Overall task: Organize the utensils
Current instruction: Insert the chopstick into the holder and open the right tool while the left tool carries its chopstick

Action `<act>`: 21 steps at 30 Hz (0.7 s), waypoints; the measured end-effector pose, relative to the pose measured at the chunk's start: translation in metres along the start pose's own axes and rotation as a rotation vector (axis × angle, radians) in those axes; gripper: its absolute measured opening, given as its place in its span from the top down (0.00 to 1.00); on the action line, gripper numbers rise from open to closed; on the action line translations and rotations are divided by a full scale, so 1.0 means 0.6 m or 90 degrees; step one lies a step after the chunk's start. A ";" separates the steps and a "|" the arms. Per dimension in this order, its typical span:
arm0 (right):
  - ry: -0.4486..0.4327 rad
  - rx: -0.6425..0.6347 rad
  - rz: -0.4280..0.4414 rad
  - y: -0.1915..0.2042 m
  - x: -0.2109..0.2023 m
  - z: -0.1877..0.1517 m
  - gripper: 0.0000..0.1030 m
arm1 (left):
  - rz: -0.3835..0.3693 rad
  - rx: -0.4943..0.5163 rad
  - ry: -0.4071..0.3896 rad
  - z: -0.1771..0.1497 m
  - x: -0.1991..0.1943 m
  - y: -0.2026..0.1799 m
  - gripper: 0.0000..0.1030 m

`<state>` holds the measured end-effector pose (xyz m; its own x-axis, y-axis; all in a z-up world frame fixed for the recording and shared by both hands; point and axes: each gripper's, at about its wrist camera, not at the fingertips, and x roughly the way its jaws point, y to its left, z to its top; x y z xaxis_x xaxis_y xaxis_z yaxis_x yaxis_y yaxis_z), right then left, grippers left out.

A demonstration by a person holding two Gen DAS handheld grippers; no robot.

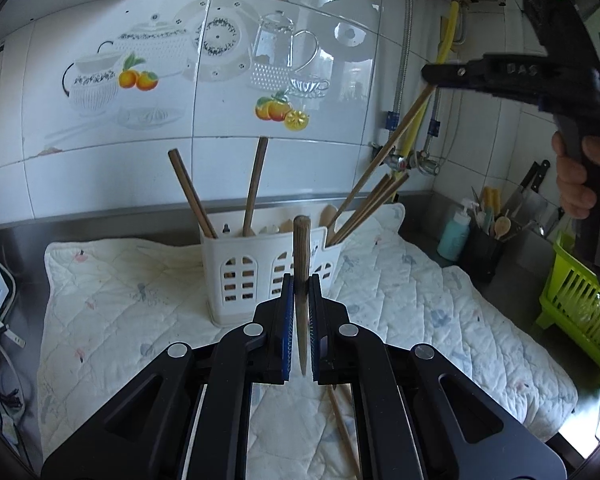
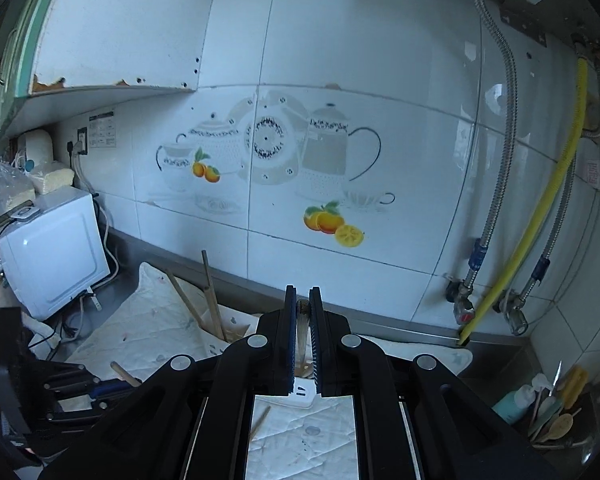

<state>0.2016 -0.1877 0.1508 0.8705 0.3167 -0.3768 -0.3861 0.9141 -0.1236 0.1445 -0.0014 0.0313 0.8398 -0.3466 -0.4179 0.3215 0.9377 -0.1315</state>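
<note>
A white slotted utensil holder [image 1: 260, 268] stands on a quilted white mat [image 1: 112, 280], with several wooden chopsticks and spoon handles in it. My left gripper [image 1: 301, 280] is shut on a wooden chopstick [image 1: 301, 248], held upright in front of the holder. My right gripper [image 1: 430, 74] is at the upper right, shut on the top of a long chopstick [image 1: 380, 156] whose lower end sits in the holder's right compartment. In the right wrist view the right gripper [image 2: 302, 300] pinches that chopstick end [image 2: 302, 308]. The left gripper [image 2: 100, 390] shows there at lower left.
A loose chopstick [image 1: 342, 428] lies on the mat under my left gripper. A green dish rack [image 1: 576, 300], a blue soap bottle [image 1: 454, 236] and a dark utensil pot [image 1: 484, 252] stand at the right. A white appliance [image 2: 52, 252] stands at the left. Pipes [image 2: 496, 160] run down the tiled wall.
</note>
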 end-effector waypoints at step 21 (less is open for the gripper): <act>0.025 0.021 -0.007 -0.029 0.065 -0.035 0.78 | 0.023 0.016 -0.153 0.211 0.005 0.001 0.95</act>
<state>0.2360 -0.1965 0.1190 0.8616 0.2969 -0.4118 -0.3655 0.9257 -0.0974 0.2026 -0.0051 0.1438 0.9303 -0.3109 -0.1949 0.2971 0.9499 -0.0969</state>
